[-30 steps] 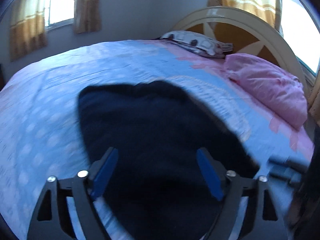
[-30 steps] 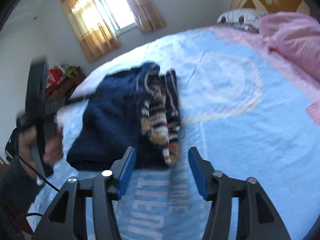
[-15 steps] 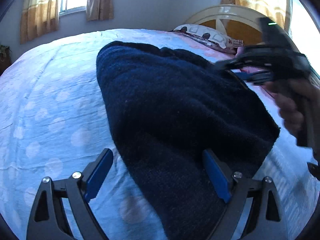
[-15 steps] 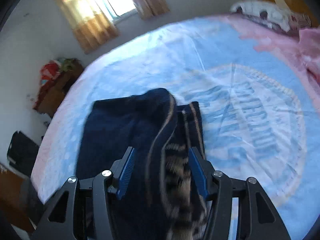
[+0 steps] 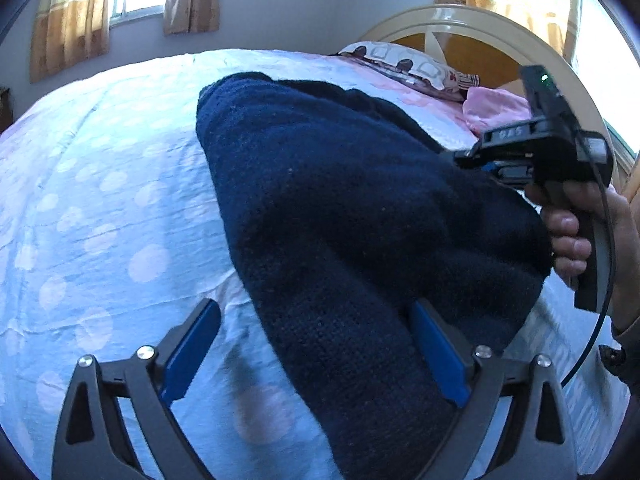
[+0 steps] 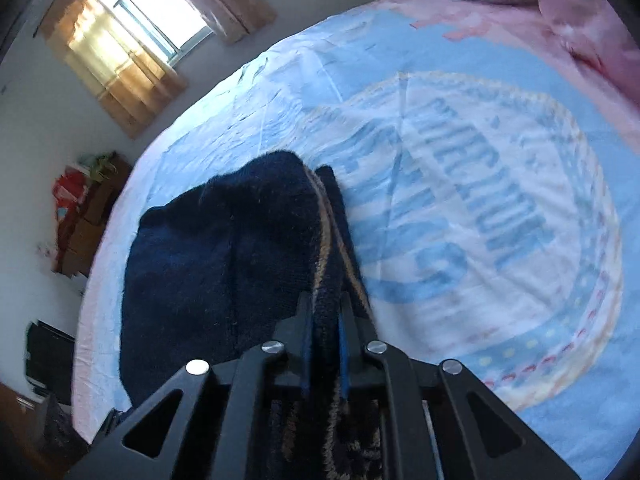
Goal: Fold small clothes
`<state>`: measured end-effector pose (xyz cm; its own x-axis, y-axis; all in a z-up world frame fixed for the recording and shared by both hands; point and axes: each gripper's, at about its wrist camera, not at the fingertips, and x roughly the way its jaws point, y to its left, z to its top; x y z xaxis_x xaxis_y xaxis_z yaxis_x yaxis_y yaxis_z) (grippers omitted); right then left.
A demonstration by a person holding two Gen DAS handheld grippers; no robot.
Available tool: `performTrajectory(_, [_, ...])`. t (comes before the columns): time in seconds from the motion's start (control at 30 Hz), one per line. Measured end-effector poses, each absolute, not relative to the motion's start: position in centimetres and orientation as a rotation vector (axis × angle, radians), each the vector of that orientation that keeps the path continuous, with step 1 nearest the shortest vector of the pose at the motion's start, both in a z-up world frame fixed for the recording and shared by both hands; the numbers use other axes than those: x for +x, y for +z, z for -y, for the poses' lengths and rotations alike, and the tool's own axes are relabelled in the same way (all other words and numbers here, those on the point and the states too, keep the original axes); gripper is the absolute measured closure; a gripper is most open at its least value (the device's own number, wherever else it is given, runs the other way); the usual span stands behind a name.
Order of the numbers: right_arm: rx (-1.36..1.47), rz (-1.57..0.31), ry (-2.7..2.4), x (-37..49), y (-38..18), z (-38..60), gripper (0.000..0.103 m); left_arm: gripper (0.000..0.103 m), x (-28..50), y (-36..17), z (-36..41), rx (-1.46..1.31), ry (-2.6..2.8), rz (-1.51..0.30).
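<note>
My right tongs point(image 6: 324, 344), just closing, are clamping the navy sweater's point(image 5: 360, 220) striped edge on the bed point(image 6: 480, 200), left tongs point(image 5: 316, 356) gaping astride it, ready for me to be carrying the fold across.

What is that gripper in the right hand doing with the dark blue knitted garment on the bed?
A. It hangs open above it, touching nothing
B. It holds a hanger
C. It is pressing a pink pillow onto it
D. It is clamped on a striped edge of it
D: the right gripper has its jaws nearly together with a tan-striped fold of the dark blue sweater pinched between them.
</note>
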<state>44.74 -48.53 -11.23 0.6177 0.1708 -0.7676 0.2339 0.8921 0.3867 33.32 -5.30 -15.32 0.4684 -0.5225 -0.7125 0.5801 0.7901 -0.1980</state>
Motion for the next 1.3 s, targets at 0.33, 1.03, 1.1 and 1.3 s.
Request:
performTrajectory(0.33, [0.313, -0.781, 0.248, 39.2, -7.1, 42.4, 0.05, 0.002, 33.1, -14.1, 3.6, -0.045, -0.647, -0.752])
performTrajectory(1.03, [0.198, -0.922, 0.07, 43.3, -11.1, 44.5, 0.059, 0.0, 38.9, -14.2, 9.4, 0.257, -0.469, -0.774])
performTrajectory(1.1, [0.207, -0.92, 0.072, 43.0, -11.3, 45.0, 0.057, 0.0, 38.7, -14.2, 9.2, 0.255, -0.475, -0.769])
performTrajectory(1.3, [0.211, -0.939, 0.068, 43.0, -10.6, 45.4, 0.052, 0.0, 38.0, -13.4, 8.4, 0.251, -0.463, -0.788])
